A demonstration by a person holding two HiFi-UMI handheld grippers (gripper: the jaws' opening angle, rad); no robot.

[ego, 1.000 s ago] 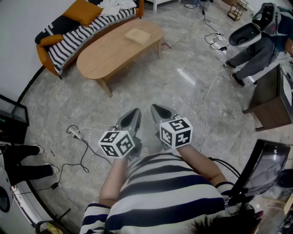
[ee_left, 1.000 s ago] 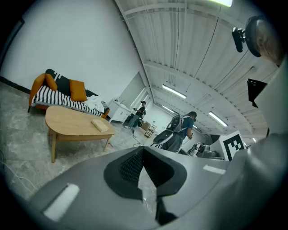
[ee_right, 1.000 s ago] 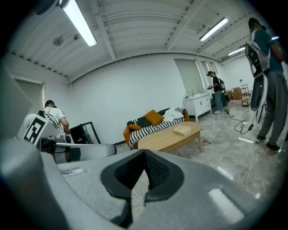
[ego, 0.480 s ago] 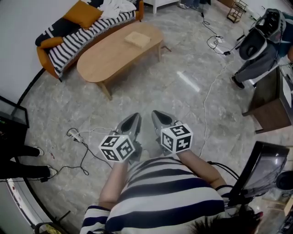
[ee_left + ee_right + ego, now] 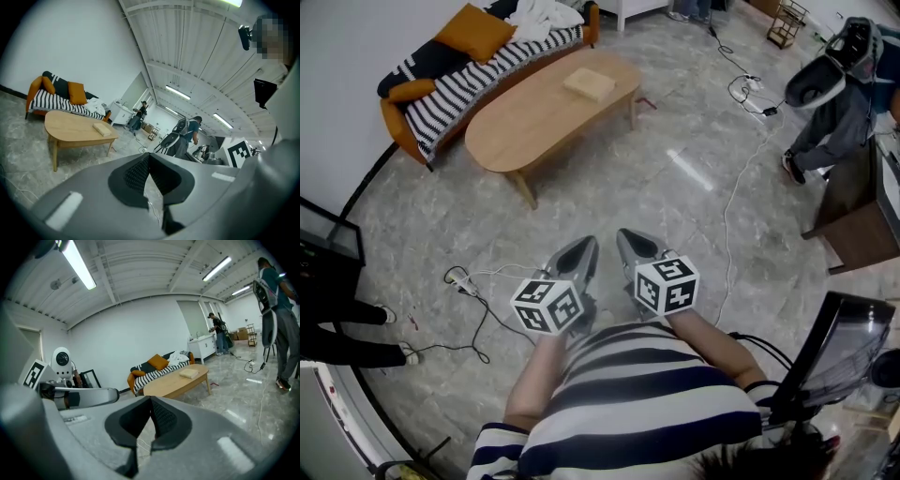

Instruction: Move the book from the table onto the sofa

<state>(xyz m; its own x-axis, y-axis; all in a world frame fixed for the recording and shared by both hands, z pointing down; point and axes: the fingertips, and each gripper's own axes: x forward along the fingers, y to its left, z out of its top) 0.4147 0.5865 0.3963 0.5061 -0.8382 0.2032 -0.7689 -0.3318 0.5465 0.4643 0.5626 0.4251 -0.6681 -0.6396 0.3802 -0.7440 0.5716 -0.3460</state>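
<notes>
A pale tan book [image 5: 589, 83] lies near the far end of the oval wooden table [image 5: 534, 122]; it also shows in the left gripper view as the book [image 5: 104, 129] and in the right gripper view as the book [image 5: 189, 373]. Behind the table stands the striped sofa [image 5: 469, 70] with orange cushions. My left gripper [image 5: 584, 251] and right gripper [image 5: 625, 240] are held side by side close to my body, far short of the table. Both are shut with nothing between the jaws.
A white cable [image 5: 741, 178] runs across the marble floor to my right, and a black cable with a plug [image 5: 464, 281] lies to my left. A person with a backpack [image 5: 834, 84] stands at the far right beside a dark desk [image 5: 853, 225]. Clothes [image 5: 544, 14] are piled on the sofa.
The table and sofa have slid slightly right and down in the head view as the view shifted. The grippers stay shut and keep their place before my body. The person at right has shifted.
</notes>
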